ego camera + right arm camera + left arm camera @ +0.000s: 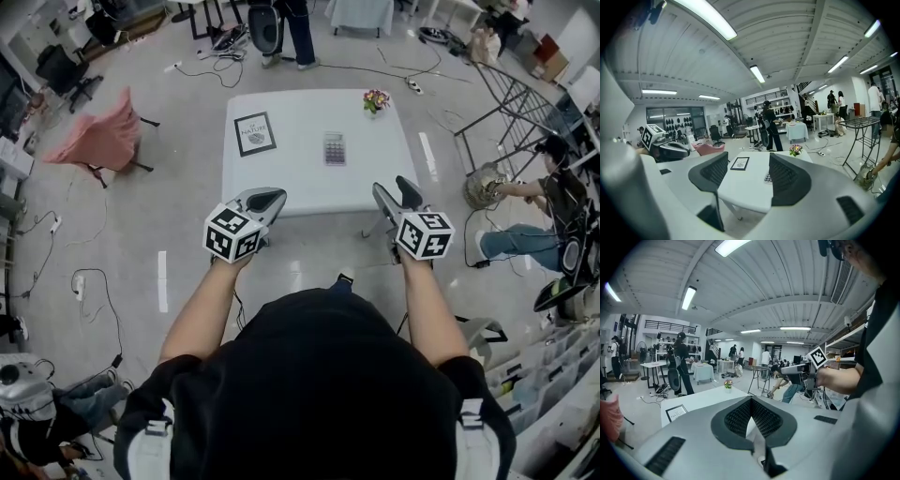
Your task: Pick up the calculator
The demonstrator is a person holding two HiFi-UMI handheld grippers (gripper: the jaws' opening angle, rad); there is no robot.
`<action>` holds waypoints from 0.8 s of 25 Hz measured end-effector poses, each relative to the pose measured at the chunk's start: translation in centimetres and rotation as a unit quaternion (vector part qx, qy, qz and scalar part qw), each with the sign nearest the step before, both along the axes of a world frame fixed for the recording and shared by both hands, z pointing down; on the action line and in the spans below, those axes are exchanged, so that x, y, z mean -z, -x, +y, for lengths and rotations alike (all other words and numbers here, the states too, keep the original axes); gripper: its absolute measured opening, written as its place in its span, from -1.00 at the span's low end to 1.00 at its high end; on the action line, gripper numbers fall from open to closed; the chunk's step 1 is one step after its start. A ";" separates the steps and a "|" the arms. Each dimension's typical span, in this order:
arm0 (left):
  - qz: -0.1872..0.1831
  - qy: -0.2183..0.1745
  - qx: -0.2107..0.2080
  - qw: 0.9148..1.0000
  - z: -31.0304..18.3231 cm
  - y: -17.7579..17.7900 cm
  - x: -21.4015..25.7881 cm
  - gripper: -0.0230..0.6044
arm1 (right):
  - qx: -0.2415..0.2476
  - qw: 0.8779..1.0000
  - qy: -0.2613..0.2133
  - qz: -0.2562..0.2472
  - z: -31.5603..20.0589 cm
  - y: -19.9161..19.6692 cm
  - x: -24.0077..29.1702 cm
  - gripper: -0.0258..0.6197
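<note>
Head view: calculator [335, 148] lies flat near the middle of the white desk [300, 183], untouched.
A black-framed card [254, 133] lies to the calculator's left, and a small pot of flowers [376, 100] stands beyond it to the right, both apart from it. Both tools hang well short of the calculator on its near side. The left tool [265, 200] has its jaws pressed together on nothing, and the right tool [397, 195] is spread wide and empty.

The right gripper [747, 164] looks matt plastic, the table [745, 185] smooth.
</note>
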State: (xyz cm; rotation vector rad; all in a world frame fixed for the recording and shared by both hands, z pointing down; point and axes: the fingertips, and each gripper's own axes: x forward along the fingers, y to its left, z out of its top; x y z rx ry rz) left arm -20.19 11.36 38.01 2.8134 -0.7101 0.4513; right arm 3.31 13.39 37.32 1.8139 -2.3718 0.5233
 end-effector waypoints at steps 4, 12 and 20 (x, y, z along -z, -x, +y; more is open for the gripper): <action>-0.002 0.005 0.008 1.000 -1.9 -1.4 -0.3 -0.87 | 0.006 1.000 0.003 -0.004 -2.2 -1.4 -0.3 -0.04; -0.008 0.015 0.021 1.000 -6.1 -4.5 -0.8 -0.87 | 0.019 1.000 0.013 -0.013 -7.2 -4.5 -1.1 -0.04; -0.014 0.023 0.037 0.999 -9.8 -7.7 -1.7 -0.87 | 0.038 0.999 0.021 -0.020 -11.6 -7.5 -2.1 -0.05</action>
